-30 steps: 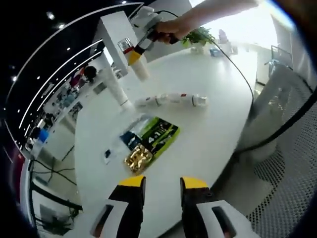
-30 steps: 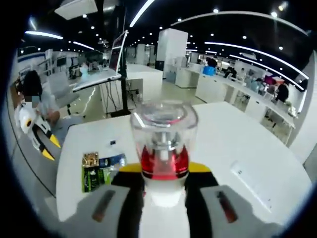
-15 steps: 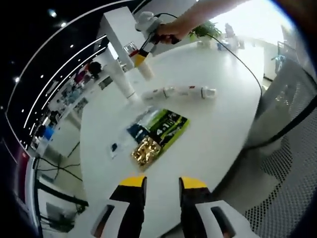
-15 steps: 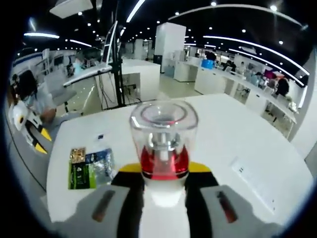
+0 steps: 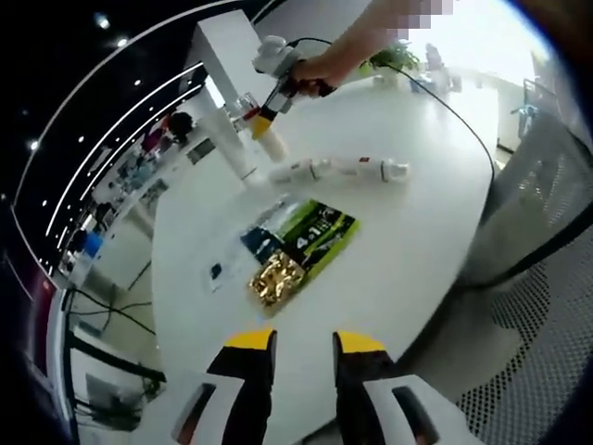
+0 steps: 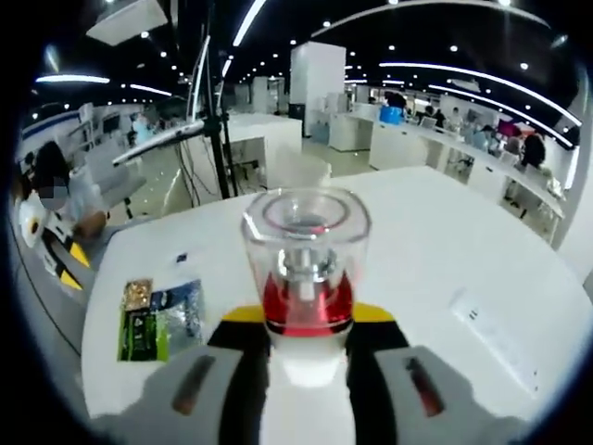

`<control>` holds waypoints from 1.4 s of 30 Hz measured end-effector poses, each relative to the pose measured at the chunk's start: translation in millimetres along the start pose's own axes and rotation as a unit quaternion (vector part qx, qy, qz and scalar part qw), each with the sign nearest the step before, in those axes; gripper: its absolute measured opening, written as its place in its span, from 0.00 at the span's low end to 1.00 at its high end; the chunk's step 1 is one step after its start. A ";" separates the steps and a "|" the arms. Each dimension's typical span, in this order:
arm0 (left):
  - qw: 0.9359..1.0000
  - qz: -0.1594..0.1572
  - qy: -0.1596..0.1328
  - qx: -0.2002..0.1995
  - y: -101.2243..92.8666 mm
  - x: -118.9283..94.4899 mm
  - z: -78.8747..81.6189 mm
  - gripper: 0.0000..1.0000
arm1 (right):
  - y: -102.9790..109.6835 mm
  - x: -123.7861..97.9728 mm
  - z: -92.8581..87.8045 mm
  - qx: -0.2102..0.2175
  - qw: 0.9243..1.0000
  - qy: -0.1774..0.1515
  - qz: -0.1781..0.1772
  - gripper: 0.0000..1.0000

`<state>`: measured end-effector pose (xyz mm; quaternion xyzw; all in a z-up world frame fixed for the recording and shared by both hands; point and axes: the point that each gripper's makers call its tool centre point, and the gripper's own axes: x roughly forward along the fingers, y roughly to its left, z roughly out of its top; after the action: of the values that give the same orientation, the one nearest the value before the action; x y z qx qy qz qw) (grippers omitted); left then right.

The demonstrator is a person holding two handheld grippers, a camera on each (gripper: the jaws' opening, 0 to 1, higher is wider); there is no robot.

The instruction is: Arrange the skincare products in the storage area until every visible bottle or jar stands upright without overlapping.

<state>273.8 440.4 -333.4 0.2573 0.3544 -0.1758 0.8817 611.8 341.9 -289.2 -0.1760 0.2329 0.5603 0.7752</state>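
Observation:
My right gripper [image 6: 306, 320] is shut on a white bottle [image 6: 306, 278] with a red collar and a clear cap. In the left gripper view that bottle [image 5: 271, 142] hangs in the right gripper [image 5: 267, 116] just over the far side of the white table [image 5: 408, 250], beside an upright white tube [image 5: 237, 153]. Two or three small white bottles [image 5: 338, 169] lie end to end in a row near it. My left gripper [image 5: 304, 345] stands open over the table's near edge, holding nothing.
Flat sachets [image 5: 296, 250], green, blue and gold, lie mid-table, also seen as sachets [image 6: 157, 320] in the right gripper view. A small label [image 6: 491, 320] lies to the right. A mesh chair [image 5: 537, 278] stands by the table's edge. A person's hand [image 5: 315, 69] holds the right gripper.
The right gripper has carried the bottle down and closer to the upright tube. The left gripper view has shifted slightly; its jaws stay open.

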 end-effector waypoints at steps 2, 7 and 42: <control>1.000 0.002 -0.002 -0.001 0.8 -0.3 0.2 0.25 | -3.0 2.5 -0.4 0.006 1.000 -0.007 0.002 0.30; 1.000 0.003 0.001 -0.002 1.8 0.1 -2.6 0.24 | -6.6 8.3 0.4 0.018 1.000 -0.021 0.007 0.30; 1.000 -0.012 0.002 0.001 -4.7 1.4 -0.9 0.24 | 0.8 27.3 -4.8 -0.123 0.973 -0.033 0.192 0.31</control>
<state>272.0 436.9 -336.5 0.2541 0.3591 -0.1861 0.8785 617.5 361.1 -308.5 -0.2031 0.1658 0.7282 0.6332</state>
